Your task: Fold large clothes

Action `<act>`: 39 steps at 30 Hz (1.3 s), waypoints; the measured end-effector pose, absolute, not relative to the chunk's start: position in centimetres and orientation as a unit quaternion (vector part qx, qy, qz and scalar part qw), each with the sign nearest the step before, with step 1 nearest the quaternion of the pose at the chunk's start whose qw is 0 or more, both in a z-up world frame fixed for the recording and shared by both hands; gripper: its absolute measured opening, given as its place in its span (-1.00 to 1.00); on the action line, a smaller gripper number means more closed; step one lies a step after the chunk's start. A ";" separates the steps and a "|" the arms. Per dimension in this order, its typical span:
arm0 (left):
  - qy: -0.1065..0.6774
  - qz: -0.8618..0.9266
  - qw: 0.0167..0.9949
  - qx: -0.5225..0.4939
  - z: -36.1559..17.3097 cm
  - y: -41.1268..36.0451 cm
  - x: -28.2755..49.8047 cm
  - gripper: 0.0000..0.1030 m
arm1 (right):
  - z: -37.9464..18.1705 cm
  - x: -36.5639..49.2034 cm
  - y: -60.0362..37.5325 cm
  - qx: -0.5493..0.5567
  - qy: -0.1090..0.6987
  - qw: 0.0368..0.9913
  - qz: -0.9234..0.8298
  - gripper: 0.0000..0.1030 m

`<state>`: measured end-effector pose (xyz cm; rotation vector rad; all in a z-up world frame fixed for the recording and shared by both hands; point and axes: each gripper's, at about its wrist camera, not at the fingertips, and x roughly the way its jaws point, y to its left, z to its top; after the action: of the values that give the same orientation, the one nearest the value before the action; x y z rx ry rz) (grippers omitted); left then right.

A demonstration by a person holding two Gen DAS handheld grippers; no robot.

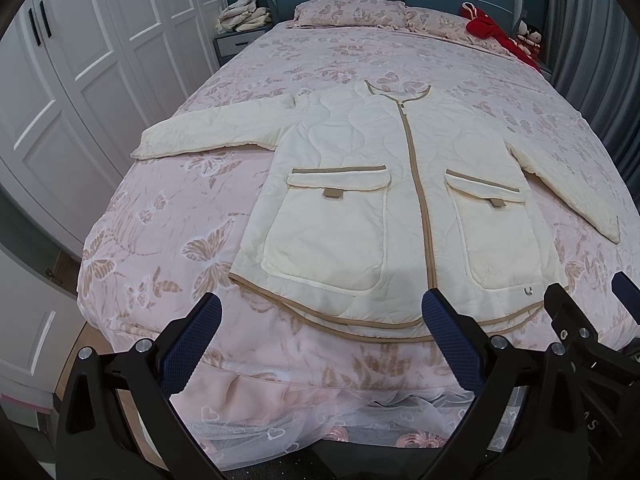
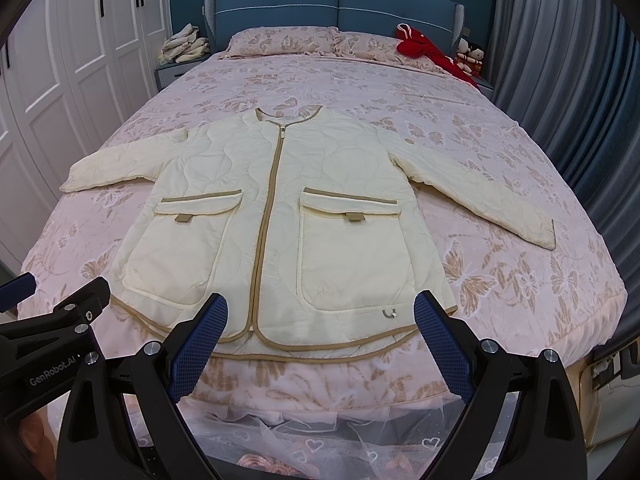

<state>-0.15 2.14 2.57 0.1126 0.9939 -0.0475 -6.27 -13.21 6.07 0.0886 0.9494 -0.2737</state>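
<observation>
We see left hand-held gripper spread wide, holding nothing, hovering above near bed edge. Right hand-held gripper likewise wide apart, touching nothing. Cream quilted jacket lies flat on bed, zipped, front up, sleeves spread left and right, tan-trimmed hem nearest us.

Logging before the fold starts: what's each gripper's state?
Left gripper: open, holding nothing.
Right gripper: open, holding nothing.
</observation>
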 end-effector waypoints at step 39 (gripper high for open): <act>0.485 -0.023 0.872 0.060 1.0 0.9 3.3 0.90 | 3.4 -4.1 -22.0 0.103 0.465 0.861 -0.178 0.80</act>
<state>3.34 0.86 1.00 0.1245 1.0127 -0.0475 -4.05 -21.97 3.36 0.2163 0.9760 -0.3742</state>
